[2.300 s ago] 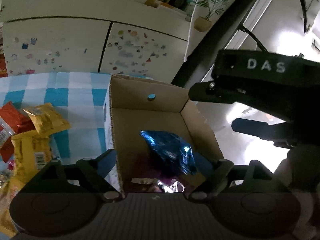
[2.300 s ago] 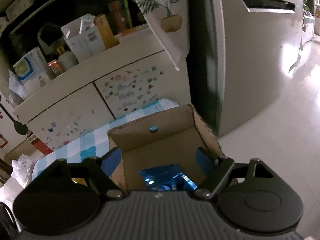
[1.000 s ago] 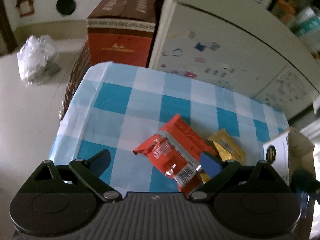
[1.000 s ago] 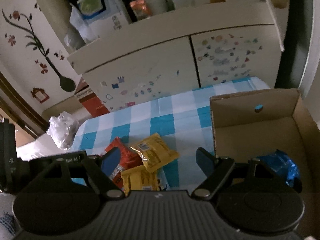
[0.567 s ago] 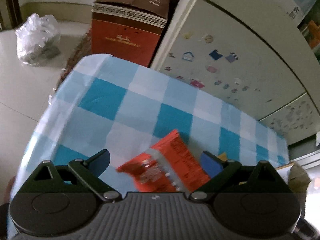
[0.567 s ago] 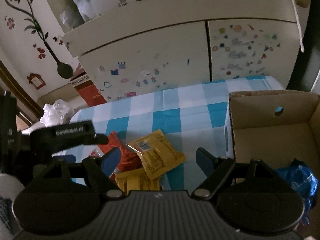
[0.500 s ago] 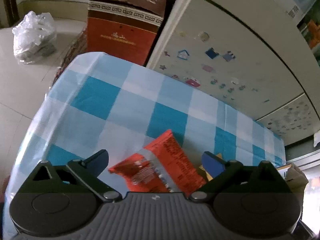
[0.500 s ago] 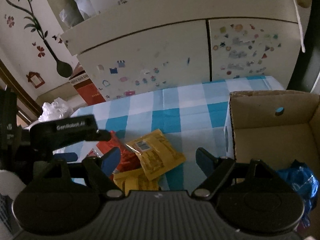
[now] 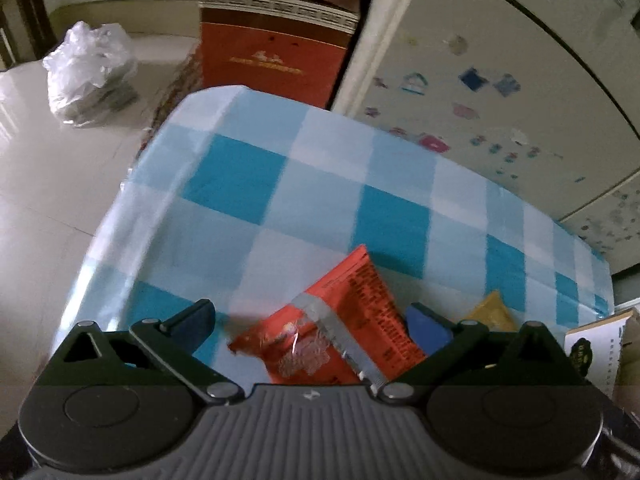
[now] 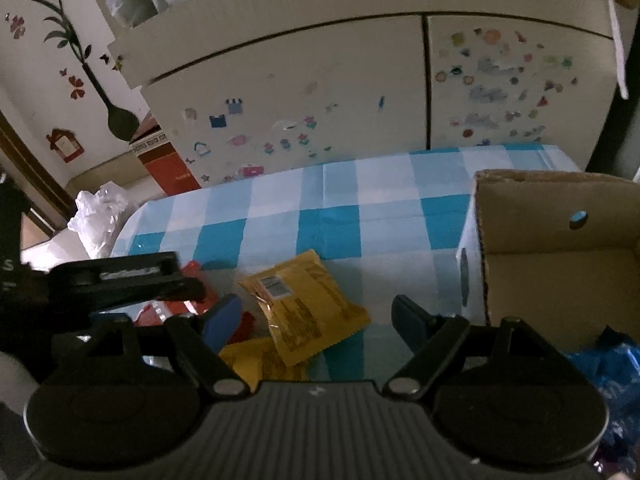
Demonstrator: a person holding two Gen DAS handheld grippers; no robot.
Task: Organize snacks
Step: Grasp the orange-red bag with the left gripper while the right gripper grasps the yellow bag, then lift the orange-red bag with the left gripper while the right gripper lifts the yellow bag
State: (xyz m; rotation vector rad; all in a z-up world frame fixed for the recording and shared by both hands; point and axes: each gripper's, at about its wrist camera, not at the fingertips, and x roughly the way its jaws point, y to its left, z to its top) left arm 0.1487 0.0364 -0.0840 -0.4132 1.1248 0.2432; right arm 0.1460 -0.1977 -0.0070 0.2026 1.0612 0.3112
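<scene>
Lowered left tool (image 9: 310, 326), jaws just widened, straddles the red snack packet (image 9: 340, 340) without gripping.

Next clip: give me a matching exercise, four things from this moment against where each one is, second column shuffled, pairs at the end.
Things:
1. red snack packet
2. yellow snack packet
3. blue snack bag
4. red carton

Places:
A. inside the cardboard box
B. between the open left tongs
C. on the floor beyond the table
D. on the checked cloth, ahead of the right tongs

Pairs: 1-B, 2-D, 3-A, 4-C
</scene>
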